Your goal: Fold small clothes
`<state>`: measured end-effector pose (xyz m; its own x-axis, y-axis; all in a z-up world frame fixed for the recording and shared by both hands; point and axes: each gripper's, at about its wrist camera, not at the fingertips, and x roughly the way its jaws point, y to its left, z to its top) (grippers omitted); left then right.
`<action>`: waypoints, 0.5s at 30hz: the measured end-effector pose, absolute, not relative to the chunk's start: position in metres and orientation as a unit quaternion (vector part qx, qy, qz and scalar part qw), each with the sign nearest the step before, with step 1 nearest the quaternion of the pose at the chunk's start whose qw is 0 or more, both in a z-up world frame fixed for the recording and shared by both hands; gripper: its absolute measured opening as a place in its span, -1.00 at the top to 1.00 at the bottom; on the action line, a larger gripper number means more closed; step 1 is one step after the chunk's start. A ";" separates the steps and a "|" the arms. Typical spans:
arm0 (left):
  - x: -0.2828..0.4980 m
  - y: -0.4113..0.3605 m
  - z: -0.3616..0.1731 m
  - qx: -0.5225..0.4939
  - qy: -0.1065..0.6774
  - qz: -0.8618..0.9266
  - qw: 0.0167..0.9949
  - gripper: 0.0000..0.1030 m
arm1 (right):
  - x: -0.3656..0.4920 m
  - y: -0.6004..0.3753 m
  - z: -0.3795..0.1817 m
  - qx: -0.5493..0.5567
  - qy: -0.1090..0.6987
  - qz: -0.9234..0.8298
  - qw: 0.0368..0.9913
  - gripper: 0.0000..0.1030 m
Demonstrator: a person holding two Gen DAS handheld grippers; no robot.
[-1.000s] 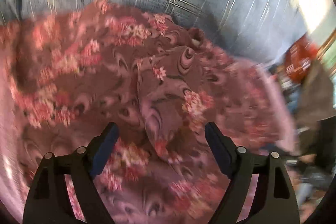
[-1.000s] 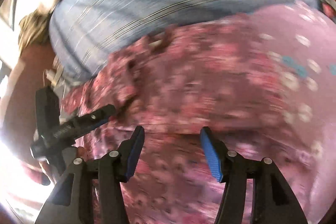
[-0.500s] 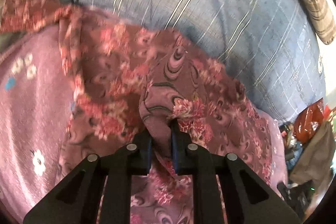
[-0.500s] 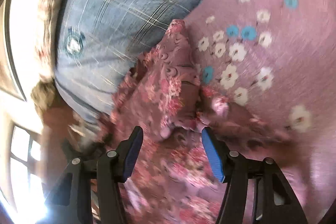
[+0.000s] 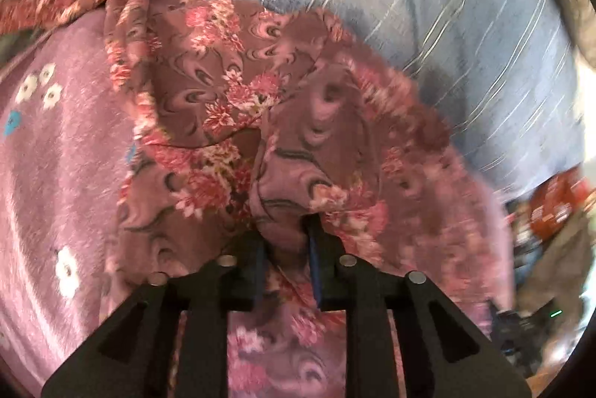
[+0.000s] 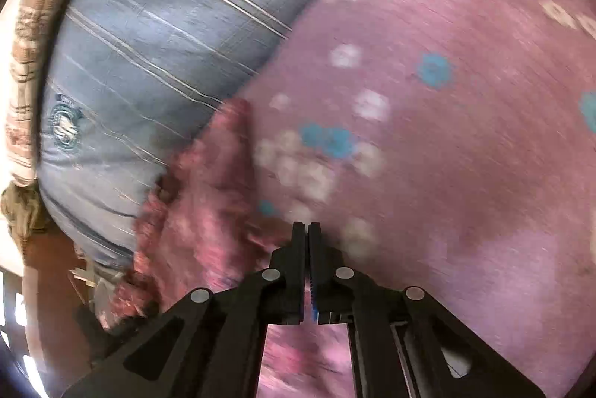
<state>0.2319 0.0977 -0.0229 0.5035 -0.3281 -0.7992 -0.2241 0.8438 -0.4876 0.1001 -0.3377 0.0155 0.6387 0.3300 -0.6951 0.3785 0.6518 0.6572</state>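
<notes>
The small garment, a maroon cloth printed with pink flowers and dark swirls [image 5: 223, 107], lies crumpled across the middle of the left wrist view, resting on a mauve blanket dotted with white and blue flowers [image 5: 56, 155] whose far edge meets a blue-grey pillow with thin pale stripes [image 5: 428, 6] in the upper right of the frame. The left gripper [image 5: 285, 256], at the lower centre of that view, has a bunched ridge of the floral cloth between its blue-padded fingers; the jaws stand narrowly apart and are easing open a little, yet the fold fills the gap and the pads look pressed against it, so the pinch appears to hold. That grip on a raised fold suits lifting or dragging one edge so the cloth can be spread flat before folding. In the right wrist view the same garment [image 6: 208, 211] shows as a blurred pink mass at the lower left, beside the blanket [image 6: 465, 137] and under the pillow [image 6: 156, 36]. The right gripper [image 6: 306, 230], at the lower centre, has its jaws closed almost completely together, right at the garment's edge where it meets the blanket; blur hides whether a thin bit of cloth is caught between the tips, so I cannot tell if it holds anything. Two grips well apart would let the cloth be stretched out.
</notes>
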 end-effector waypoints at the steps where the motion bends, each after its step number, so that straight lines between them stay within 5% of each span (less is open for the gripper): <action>1: 0.228 0.105 -0.018 -0.296 0.482 -0.036 0.824 0.44 | 0.100 -0.338 0.026 0.412 0.408 -0.008 0.814 0.83; 2: 0.223 0.113 -0.011 -0.311 0.461 -0.033 0.831 0.35 | 0.102 -0.338 0.032 0.408 0.401 -0.001 0.820 0.71; 5: 0.219 0.121 -0.001 -0.299 0.432 -0.013 0.851 0.02 | 0.126 -0.325 0.048 0.377 0.394 0.025 0.838 -0.11; 9: 0.222 0.117 -0.010 -0.295 0.442 -0.014 0.847 -0.04 | 0.177 -0.294 0.030 0.326 0.437 0.031 0.838 -0.16; 11: 0.228 0.111 -0.016 -0.281 0.454 -0.018 0.845 -0.04 | 0.192 -0.280 0.023 0.304 0.444 0.025 0.842 0.00; 12: 0.227 0.111 -0.018 -0.276 0.456 -0.018 0.846 -0.04 | 0.192 -0.275 0.027 0.289 0.435 0.033 0.852 0.89; 15: 0.226 0.107 -0.015 -0.267 0.446 -0.019 0.854 -0.04 | 0.190 -0.274 0.056 0.267 0.390 0.044 0.880 0.91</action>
<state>0.2259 0.1074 -0.0153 0.6010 -0.2701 -0.7523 -0.2066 0.8567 -0.4726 0.1897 -0.2741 0.0558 0.6926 0.2856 -0.6624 0.1302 0.8537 0.5043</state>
